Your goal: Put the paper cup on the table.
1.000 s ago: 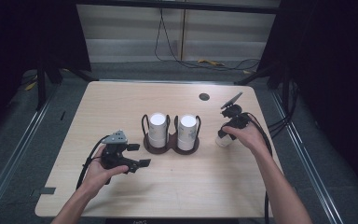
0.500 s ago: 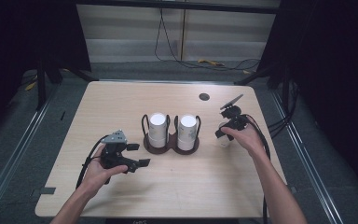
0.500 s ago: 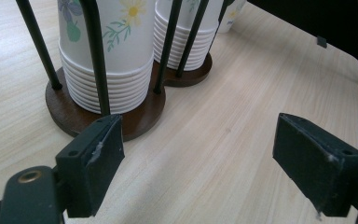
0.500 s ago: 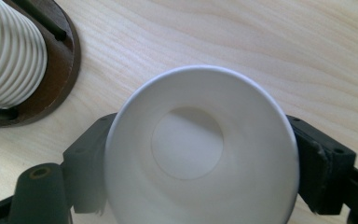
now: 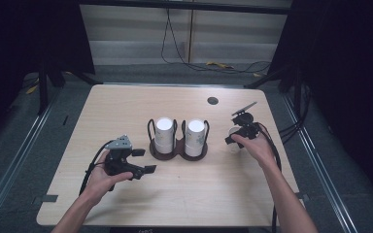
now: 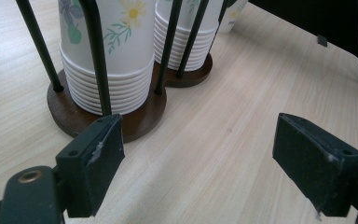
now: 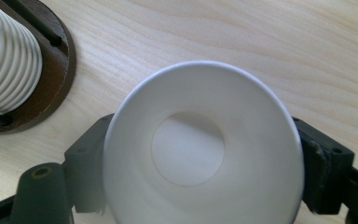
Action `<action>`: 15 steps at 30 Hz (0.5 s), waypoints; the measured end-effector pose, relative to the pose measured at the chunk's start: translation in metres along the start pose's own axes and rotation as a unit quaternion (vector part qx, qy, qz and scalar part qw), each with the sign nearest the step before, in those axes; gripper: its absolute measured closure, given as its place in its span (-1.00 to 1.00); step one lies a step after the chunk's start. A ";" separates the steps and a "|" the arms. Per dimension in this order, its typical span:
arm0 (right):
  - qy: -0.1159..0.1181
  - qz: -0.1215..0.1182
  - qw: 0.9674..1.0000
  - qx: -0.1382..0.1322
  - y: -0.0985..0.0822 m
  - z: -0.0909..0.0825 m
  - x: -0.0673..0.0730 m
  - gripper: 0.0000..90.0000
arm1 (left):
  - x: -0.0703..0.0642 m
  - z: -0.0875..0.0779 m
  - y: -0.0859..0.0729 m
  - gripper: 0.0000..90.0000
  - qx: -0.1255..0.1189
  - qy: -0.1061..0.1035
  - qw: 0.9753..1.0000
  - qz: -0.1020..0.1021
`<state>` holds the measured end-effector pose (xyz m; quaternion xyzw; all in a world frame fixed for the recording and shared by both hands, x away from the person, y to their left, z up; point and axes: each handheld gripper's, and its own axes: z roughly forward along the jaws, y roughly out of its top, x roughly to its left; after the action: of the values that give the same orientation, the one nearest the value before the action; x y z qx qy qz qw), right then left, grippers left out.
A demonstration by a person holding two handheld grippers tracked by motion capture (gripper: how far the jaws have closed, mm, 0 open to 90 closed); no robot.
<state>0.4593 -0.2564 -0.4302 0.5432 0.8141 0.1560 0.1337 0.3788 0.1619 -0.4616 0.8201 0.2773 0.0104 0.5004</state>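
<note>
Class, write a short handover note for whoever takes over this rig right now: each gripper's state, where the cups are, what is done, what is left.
Right gripper: a single paper cup stands mouth up between its jaws, right of the holder; its jaws have just been opening and closing, grip uncertain.
Left gripper: open, empty, facing the cup holder.
Two cup stacks sit upside down in the holder.
Done: one cup stands apart.
Left: probably release it, unless it is going elsewhere.

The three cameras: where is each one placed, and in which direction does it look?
High view: above the person's side, looking forward and down on the table; both forearms, left gripper, right gripper.
Left gripper view: on that gripper, looking level at the cup rack; its open jaws.
Right gripper view: looking down into a single cup between its jaws.
Shared: the cup rack appears in all three.
</note>
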 end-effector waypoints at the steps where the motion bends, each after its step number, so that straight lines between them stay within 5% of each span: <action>1: 0.000 0.002 1.000 -0.002 -0.001 0.000 0.000 -0.56 | 0.000 0.000 0.000 -0.64 0.000 -0.001 1.000 -0.001; 15: -0.002 0.014 0.999 -0.043 -0.021 0.000 0.006 -0.59 | 0.001 0.000 0.000 -0.63 -0.002 0.006 1.000 -0.007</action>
<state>0.4394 -0.2589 -0.4387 0.5489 0.7985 0.1915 0.1564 0.3797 0.1629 -0.4619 0.8172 0.2858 0.0126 0.5003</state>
